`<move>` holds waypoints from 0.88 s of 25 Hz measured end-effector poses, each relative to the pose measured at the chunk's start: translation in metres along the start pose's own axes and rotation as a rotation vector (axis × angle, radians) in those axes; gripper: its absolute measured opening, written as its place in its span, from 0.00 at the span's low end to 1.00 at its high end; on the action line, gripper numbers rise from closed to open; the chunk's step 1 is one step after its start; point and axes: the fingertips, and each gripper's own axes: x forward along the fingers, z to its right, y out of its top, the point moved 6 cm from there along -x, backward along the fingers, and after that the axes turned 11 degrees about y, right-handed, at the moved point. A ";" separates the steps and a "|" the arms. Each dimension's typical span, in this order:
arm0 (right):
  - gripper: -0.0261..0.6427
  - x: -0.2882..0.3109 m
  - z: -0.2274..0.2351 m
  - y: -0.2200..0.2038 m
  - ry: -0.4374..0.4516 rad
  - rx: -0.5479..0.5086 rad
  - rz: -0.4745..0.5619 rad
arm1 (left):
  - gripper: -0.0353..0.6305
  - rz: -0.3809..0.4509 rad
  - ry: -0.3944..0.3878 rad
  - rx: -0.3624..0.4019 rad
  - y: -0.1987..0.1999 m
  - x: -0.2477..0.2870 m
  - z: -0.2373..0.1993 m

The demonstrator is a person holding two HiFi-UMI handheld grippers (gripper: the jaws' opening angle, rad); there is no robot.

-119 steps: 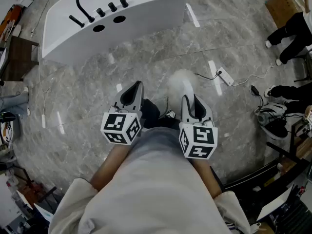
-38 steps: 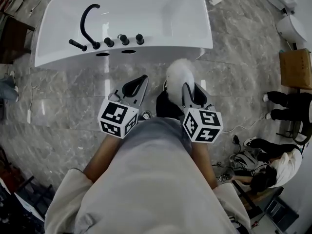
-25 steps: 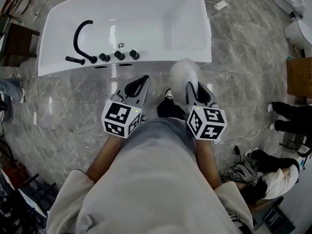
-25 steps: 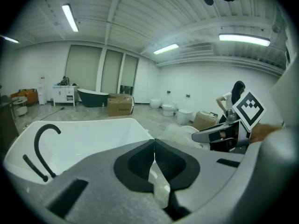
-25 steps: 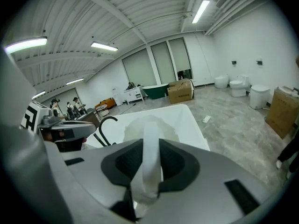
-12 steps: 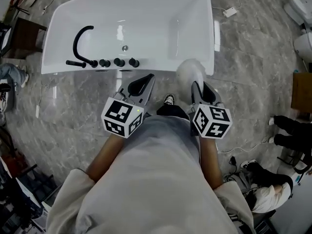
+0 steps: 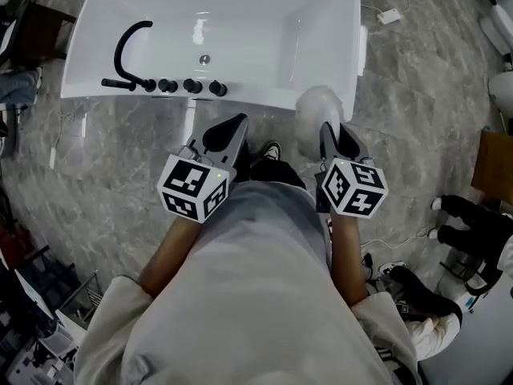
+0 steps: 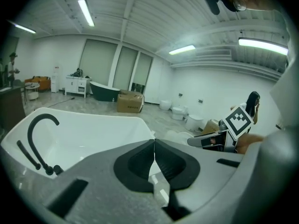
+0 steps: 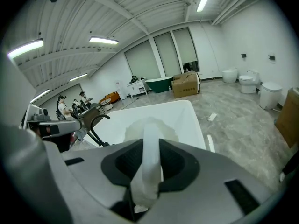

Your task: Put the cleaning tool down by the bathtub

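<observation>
The white fluffy-headed cleaning tool (image 7: 317, 109) ran straight out ahead of the right tongs (image 7: 332, 131), handle clamped between them, head toward the white bathtub (image 7: 248, 14). The left tongs (image 7: 227, 132) were closed, empty.

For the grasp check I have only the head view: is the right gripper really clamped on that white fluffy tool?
Observer: Yes. The right gripper view shows the right gripper with its jaws pressed on the white handle of the cleaning tool.
Operator: And the left gripper?
Observer: The left gripper view shows the left gripper shut, with its pads meeting and nothing between them.
Operator: Is there anything past the tub that my view cuts off?
Observer: A cardboard box stands on the floor beyond the far end of the bathtub.
</observation>
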 end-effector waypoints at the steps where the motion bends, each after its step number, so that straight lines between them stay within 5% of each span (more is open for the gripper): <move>1: 0.17 0.002 0.001 0.001 -0.001 -0.001 -0.007 | 0.07 -0.003 0.000 -0.009 0.000 0.001 -0.002; 22: 0.17 0.065 0.019 0.004 -0.014 -0.014 -0.123 | 0.07 -0.053 0.019 -0.043 -0.005 0.011 -0.032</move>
